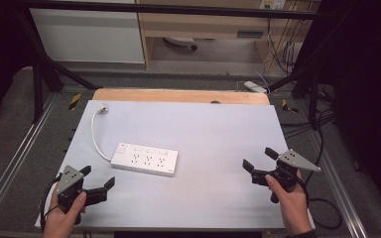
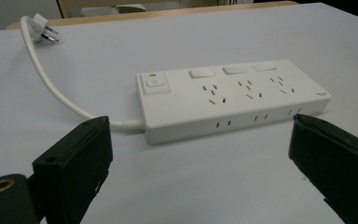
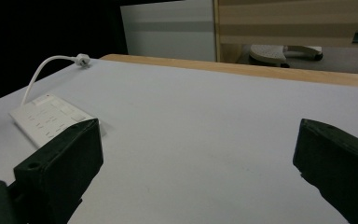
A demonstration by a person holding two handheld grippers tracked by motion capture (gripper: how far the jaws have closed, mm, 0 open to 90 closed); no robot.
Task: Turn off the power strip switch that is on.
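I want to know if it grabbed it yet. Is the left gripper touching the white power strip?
Apart. In the high view, bare table shows between the left gripper and the power strip, and its jaws stand open.

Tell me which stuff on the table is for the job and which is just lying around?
For the job:
power strip
its cord and plug
left tool, open, nearest the strip
right tool, open

Lying about:
white adapter on the floor beyond the table
cables at the back right
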